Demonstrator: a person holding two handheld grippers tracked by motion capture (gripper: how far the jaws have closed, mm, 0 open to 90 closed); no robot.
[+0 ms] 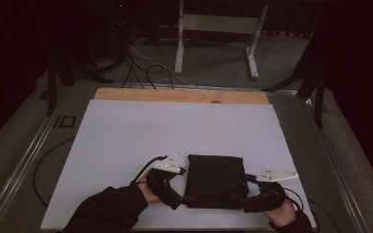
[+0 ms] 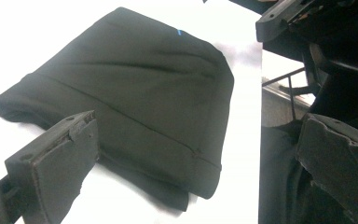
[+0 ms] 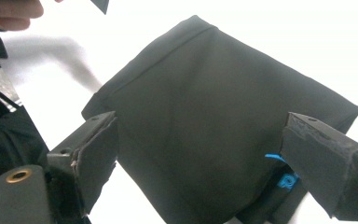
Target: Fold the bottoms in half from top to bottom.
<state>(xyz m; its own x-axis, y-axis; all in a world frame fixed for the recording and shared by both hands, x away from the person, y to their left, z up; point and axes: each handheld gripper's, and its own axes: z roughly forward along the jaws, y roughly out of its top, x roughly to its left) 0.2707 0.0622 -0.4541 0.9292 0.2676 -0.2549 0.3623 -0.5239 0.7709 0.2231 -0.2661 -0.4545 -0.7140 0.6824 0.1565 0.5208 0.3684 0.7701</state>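
A folded black cloth (image 1: 216, 180) lies flat on the white sheet (image 1: 175, 131) near the front edge. My left gripper (image 1: 187, 197) is at its near left corner, my right gripper (image 1: 239, 199) at its near right corner. In the left gripper view the cloth (image 2: 135, 93) lies ahead of the left gripper (image 2: 200, 154), whose jaws stand wide apart with no pad pressing on it. In the right gripper view the right gripper (image 3: 209, 158) is just as wide over the cloth (image 3: 214, 102); a small blue tag (image 3: 284, 179) shows at the cloth's edge.
A wooden strip (image 1: 175, 95) borders the sheet's far edge. Metal rails (image 1: 24, 160) run along the table's sides. Beyond the table stand a metal frame (image 1: 218, 24) and loose cables (image 1: 145, 68) on the dark floor. A dark sleeve (image 1: 107, 211) enters from the bottom left.
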